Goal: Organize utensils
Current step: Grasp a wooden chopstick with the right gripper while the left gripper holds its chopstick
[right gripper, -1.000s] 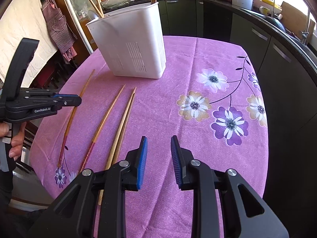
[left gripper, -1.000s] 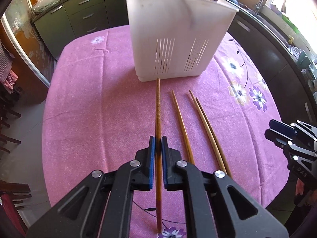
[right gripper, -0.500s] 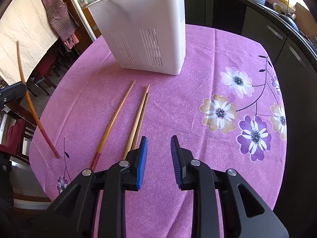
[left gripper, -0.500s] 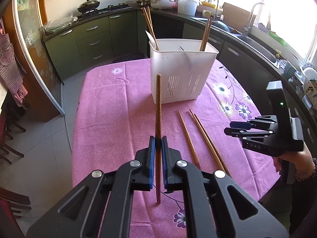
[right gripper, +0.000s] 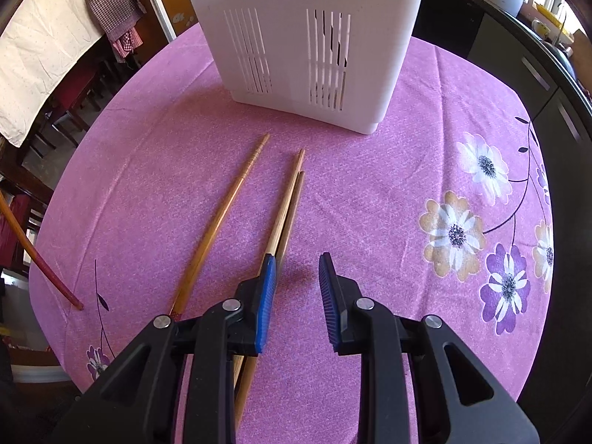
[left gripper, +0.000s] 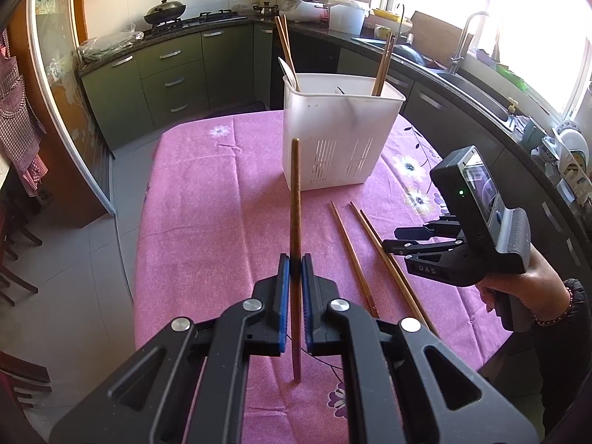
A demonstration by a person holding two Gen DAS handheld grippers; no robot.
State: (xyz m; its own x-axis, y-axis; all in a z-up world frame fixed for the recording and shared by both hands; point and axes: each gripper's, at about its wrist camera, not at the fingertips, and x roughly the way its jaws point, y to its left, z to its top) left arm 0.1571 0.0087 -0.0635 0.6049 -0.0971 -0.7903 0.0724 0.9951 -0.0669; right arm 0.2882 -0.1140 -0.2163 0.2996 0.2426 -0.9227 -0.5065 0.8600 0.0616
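Note:
My left gripper [left gripper: 292,268] is shut on a dark brown chopstick [left gripper: 295,199] and holds it upright above the pink tablecloth, short of the white utensil holder [left gripper: 336,140]. The chopstick's lower end shows in the right wrist view [right gripper: 40,266]. The holder [right gripper: 307,33] has chopsticks [left gripper: 383,63] and a spoon [left gripper: 288,72] standing in it. Three chopsticks lie on the cloth: a single one [right gripper: 222,218] and a pair [right gripper: 286,211]. My right gripper [right gripper: 296,277] is open and low over the cloth, its left finger [right gripper: 267,288] above the pair. It also shows in the left wrist view [left gripper: 407,238].
The round table [right gripper: 388,192] has a pink floral cloth. Kitchen cabinets [left gripper: 166,74] and a counter with a sink [left gripper: 477,85] stand behind and to the right. Chairs [right gripper: 44,111] and hanging cloths stand on the left side.
My left gripper has lifted the dark chopstick off the cloth and drawn back and up. My right gripper has moved forward and down toward the pair of chopsticks.

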